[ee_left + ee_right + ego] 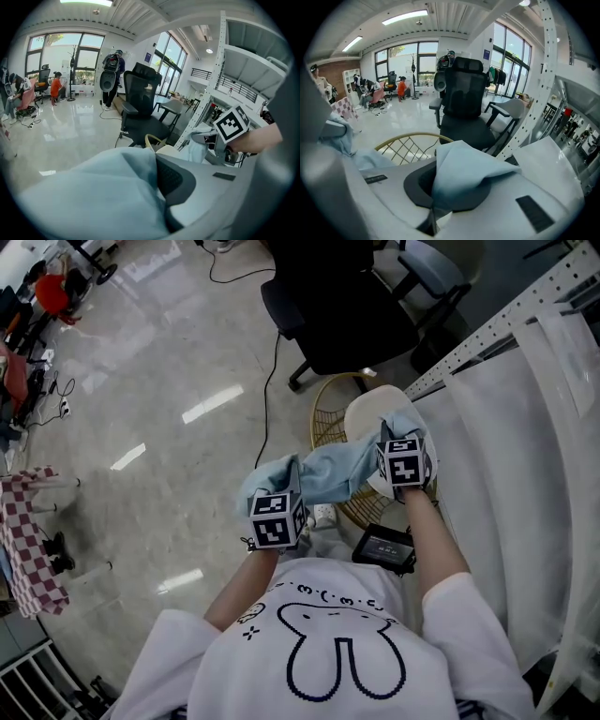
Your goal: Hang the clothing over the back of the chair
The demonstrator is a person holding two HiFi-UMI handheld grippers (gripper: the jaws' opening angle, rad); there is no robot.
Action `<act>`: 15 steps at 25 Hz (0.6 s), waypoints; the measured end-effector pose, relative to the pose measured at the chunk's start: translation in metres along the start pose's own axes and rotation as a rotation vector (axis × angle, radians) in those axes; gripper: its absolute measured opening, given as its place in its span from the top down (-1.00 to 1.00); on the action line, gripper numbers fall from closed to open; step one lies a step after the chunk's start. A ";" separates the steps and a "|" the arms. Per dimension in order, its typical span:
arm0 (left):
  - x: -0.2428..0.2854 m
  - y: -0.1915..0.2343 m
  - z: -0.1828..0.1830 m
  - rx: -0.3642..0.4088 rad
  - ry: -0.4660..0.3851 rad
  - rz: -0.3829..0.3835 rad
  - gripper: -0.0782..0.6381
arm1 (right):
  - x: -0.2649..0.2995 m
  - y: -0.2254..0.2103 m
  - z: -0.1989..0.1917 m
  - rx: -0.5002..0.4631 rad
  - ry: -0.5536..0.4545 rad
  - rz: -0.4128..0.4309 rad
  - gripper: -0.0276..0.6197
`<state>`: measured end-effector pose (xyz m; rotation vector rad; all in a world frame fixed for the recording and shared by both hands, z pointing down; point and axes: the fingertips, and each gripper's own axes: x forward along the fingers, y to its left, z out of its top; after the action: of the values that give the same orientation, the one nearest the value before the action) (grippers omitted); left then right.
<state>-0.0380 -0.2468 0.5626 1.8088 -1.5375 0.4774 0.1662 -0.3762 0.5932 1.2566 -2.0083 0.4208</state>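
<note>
A light blue garment point(333, 472) hangs stretched between my two grippers, in front of my chest. My left gripper point(274, 486) is shut on its left end; in the left gripper view the cloth point(93, 197) bulges over one jaw and hides most of it. My right gripper point(401, 437) is shut on the right end, and the cloth point(464, 173) sticks up from between its jaws point(435, 208). Just beyond and below the garment stands a chair with a gold wire back point(323, 423) and a white seat cushion point(370, 411). The wire back point(408, 140) also shows in the right gripper view.
A black office chair point(337, 306) stands on the shiny floor behind the wire chair. A white rack with perforated uprights point(497, 324) and white sheeting runs along the right. A small black device point(384, 545) lies by the chair. A checked cloth point(33, 540) is at far left.
</note>
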 end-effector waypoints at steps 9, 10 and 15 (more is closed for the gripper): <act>0.004 -0.001 -0.001 0.011 0.004 0.008 0.72 | 0.015 0.080 -0.052 -0.087 0.179 0.289 0.78; 0.005 -0.001 -0.001 0.010 0.003 0.009 0.72 | 0.016 0.085 -0.058 -0.096 0.201 0.309 0.74; 0.007 -0.001 0.001 0.012 0.003 0.011 0.72 | 0.016 0.090 -0.079 -0.084 0.300 0.336 0.33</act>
<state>-0.0353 -0.2525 0.5668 1.8083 -1.5472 0.4949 0.1148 -0.2965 0.6680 0.7525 -1.9533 0.6376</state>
